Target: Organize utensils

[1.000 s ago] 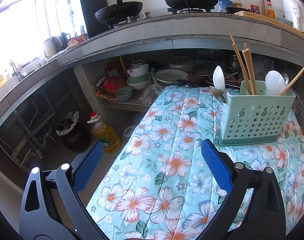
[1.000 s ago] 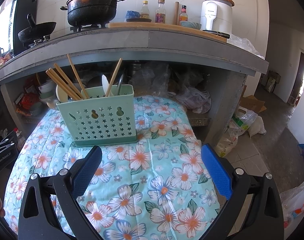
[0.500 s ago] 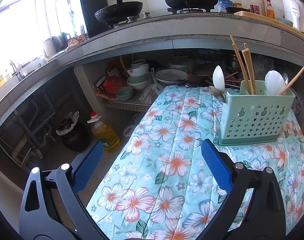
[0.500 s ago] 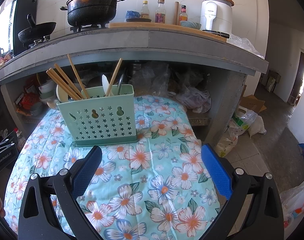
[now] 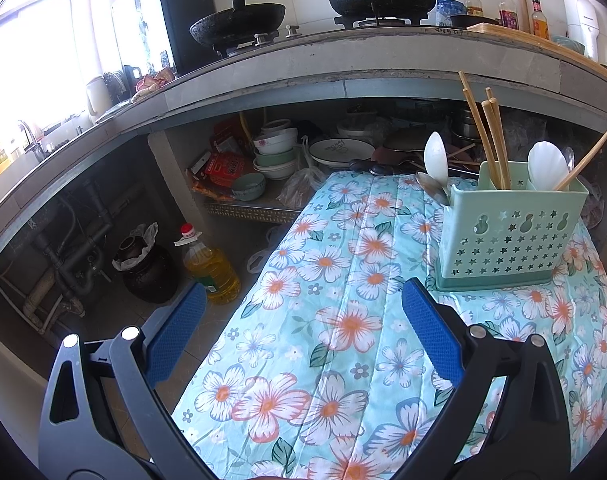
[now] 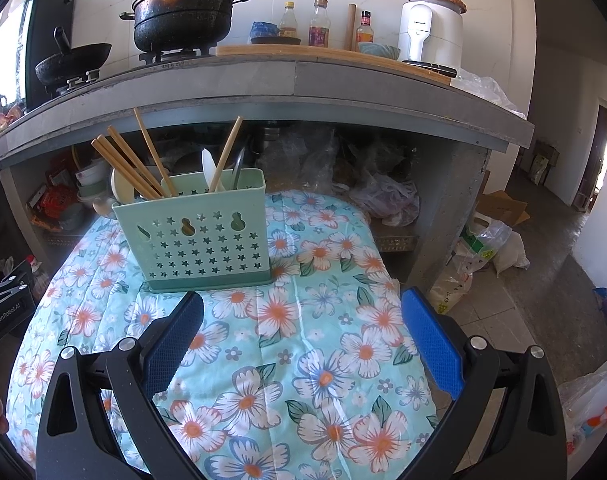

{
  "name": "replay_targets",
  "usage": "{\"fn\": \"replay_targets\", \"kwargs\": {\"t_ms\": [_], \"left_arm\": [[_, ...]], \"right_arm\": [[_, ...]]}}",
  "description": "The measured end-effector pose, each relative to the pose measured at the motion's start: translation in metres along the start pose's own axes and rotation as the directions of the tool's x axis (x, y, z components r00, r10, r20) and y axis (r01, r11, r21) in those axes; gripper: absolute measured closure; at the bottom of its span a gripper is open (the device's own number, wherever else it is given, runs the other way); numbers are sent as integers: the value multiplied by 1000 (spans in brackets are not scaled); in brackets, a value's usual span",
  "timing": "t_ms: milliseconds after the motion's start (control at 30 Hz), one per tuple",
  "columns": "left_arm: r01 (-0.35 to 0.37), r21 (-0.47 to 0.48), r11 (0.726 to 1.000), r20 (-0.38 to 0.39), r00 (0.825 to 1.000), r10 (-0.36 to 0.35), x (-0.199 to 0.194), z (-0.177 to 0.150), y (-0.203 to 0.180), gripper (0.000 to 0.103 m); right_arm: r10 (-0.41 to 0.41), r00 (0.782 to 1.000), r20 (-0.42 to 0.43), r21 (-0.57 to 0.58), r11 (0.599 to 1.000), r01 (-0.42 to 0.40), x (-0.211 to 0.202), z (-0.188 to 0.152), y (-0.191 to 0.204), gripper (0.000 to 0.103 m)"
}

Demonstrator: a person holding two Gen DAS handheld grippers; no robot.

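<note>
A mint-green perforated utensil holder [image 5: 507, 232] stands on the floral cloth [image 5: 323, 320]; it also shows in the right wrist view [image 6: 199, 240]. It holds wooden chopsticks [image 5: 491, 140], a white spoon [image 5: 547, 166] and one more chopstick [image 5: 579, 164]. A white spoon [image 5: 435, 158] and a metal spoon [image 5: 431, 192] stick up behind its left side. My left gripper [image 5: 303, 320] is open and empty, left of and before the holder. My right gripper [image 6: 303, 328] is open and empty, just in front of the holder.
A concrete counter [image 6: 295, 80] with a pot [image 6: 183, 12], a wok [image 5: 239, 24] and bottles overhangs the table's far side. Bowls and plates [image 5: 279, 152] sit beneath it. An oil bottle [image 5: 211, 268] and a dark jar [image 5: 143, 264] stand on the floor at left. Bags [image 6: 479, 256] lie at right.
</note>
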State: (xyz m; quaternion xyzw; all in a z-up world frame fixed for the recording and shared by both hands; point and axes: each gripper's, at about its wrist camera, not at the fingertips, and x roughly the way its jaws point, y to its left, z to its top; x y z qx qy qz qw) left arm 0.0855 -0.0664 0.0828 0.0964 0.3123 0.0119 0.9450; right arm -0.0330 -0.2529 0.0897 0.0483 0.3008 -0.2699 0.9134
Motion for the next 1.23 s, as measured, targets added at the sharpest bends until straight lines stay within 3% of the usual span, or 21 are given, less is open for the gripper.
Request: {"fn": "replay_targets", "kwargs": {"t_ms": [1233], "left_arm": [[-1, 1, 1000, -2, 1000, 1, -5, -1, 1, 9]], "right_arm": [[3, 1000, 6, 5, 1000, -3, -2, 2, -2, 7]]}}
